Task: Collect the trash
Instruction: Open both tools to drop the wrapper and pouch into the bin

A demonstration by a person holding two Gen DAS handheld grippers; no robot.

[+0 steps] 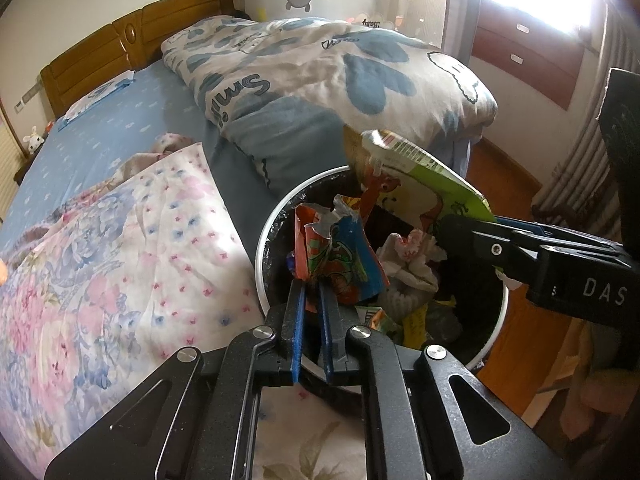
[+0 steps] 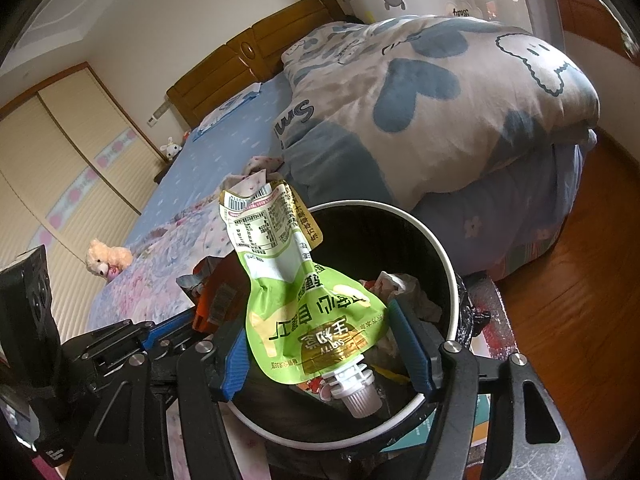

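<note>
Over the white-rimmed round trash bin (image 2: 451, 280), the crumpled green spouted pouch (image 2: 304, 300) stands lengthwise (white cap nearest the camera). The right gripper (image 2: 320, 344) gapes wide around it; the left gripper (image 1: 314, 292) pinches a crinkled orange-and-blue foil wrapper (image 1: 336, 252).

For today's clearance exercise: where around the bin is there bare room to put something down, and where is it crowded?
Free: the blue sheet between the headboard and the floral quilt; the wood floor right of the bin. Crowded: the bin mouth, with the wrapper, the pouch and both tools.
</note>
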